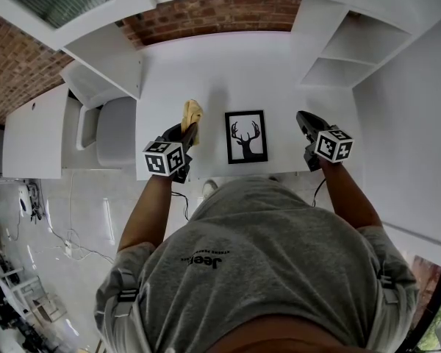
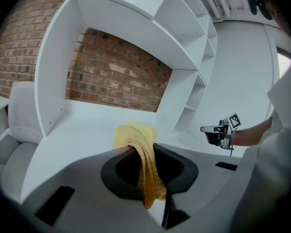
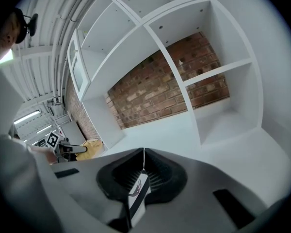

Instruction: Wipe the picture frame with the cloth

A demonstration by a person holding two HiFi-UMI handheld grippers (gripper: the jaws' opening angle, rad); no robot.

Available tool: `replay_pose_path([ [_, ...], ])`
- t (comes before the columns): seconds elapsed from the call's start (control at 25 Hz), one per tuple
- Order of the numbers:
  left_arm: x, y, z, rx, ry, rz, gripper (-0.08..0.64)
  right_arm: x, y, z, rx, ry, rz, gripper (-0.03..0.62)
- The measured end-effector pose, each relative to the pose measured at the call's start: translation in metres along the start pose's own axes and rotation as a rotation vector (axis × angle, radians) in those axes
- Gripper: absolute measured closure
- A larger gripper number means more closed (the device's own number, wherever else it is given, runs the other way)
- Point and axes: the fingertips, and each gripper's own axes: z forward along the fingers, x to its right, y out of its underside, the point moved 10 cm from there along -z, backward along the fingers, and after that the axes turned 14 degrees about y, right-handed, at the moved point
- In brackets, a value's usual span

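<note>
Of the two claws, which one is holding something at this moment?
The left claw: it is shut on the yellow cloth. The right claw is shut too, but empty; the picture frame lies apart from it on the white table.

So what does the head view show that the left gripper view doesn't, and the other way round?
Only the head view: the picture frame with its deer, lying flat between the two grippers, and the person's grey shirt.

Only the left gripper view: a close look at how the left gripper is shut on the yellow cloth, which hangs down below its jaws.

Both: the cloth, the right gripper, the white desk, the brick wall and the white shelves.
</note>
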Motion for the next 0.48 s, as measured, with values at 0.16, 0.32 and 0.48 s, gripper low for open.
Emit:
replay_pose_path([
  [0.16,0.0037,-0.0004,0.0008,-0.007,0.007,0.006,0.494,-0.0002,-0.0021,-0.002,0.004,0.003,-0.003,0.572],
  [0.32,0.0061,0.0022,0.0003,-0.014,0.007,0.008,0.494,0.0014,-0.0014,-0.0043,0.003,0.007,-0.007,0.574],
  [0.48,0.0064,0.004,-0.0011,-0.015,0.004,0.007,0.494,0.0009,0.0003,-0.0056,0.007,-0.005,-0.013,0.575],
])
